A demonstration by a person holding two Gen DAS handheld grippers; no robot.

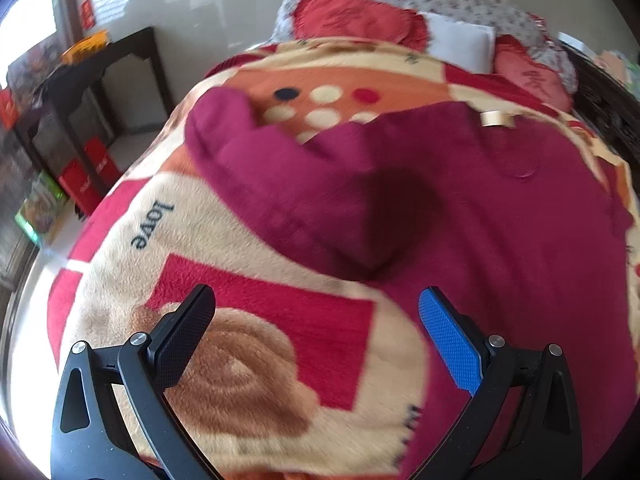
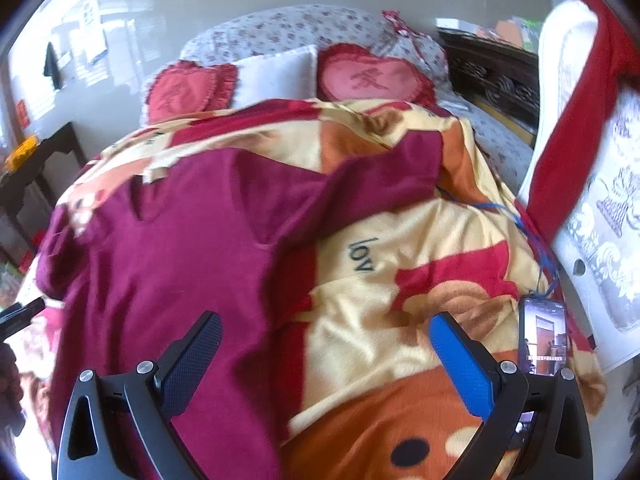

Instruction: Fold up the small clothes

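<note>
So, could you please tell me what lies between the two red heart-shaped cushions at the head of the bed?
A white pillow lies between the two heart cushions, clearest in the right wrist view.

A plain maroon sweater lies on a red, cream and orange bear-print blanket.

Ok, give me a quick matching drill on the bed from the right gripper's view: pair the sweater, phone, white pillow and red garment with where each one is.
Things:
1. sweater
2. phone
3. white pillow
4. red garment

Places:
A. between two heart cushions
B. draped over the white chair
C. spread flat on the blanket
D. at the blanket's right edge

Pairs: 1-C, 2-D, 3-A, 4-B
</note>
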